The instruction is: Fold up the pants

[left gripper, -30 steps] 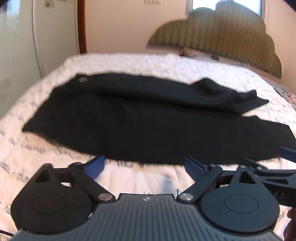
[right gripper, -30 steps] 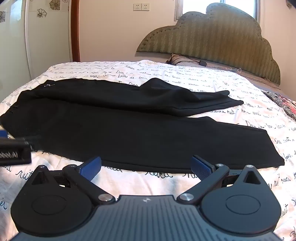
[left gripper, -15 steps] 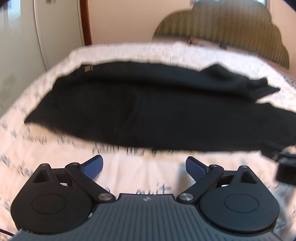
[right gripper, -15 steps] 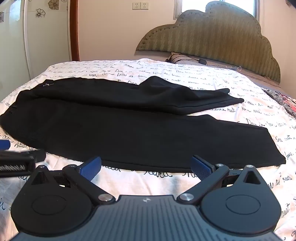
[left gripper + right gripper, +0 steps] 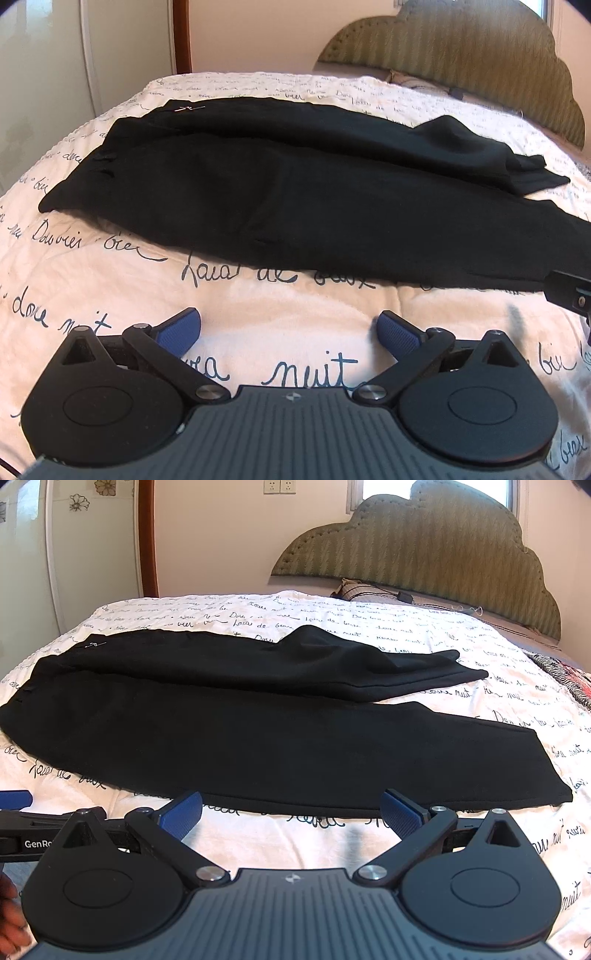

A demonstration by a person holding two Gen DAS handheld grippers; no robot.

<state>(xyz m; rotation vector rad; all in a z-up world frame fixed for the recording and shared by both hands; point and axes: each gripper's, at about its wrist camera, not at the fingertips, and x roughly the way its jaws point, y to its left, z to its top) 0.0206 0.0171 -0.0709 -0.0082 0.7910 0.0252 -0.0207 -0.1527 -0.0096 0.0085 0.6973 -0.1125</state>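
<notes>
Black pants (image 5: pixel 280 738) flat across bed (image 5: pixel 369 620), waist left, far leg rumpled, perhaps folded back; left tool (image 5: pixel 289 334) wide, empty; right tool (image 5: pixel 291 812) wide, empty, near hem edge

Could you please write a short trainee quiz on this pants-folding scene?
1. True or false: the left gripper is shut on the pants.
2. Which pant leg looks rumpled: A) the far leg, B) the near leg?
3. Fill in: the pants lie on a ___ printed with handwriting.

Key: 1 false, both it and the right gripper are open, short of the cloth; 2 A; 3 bedspread.
</notes>
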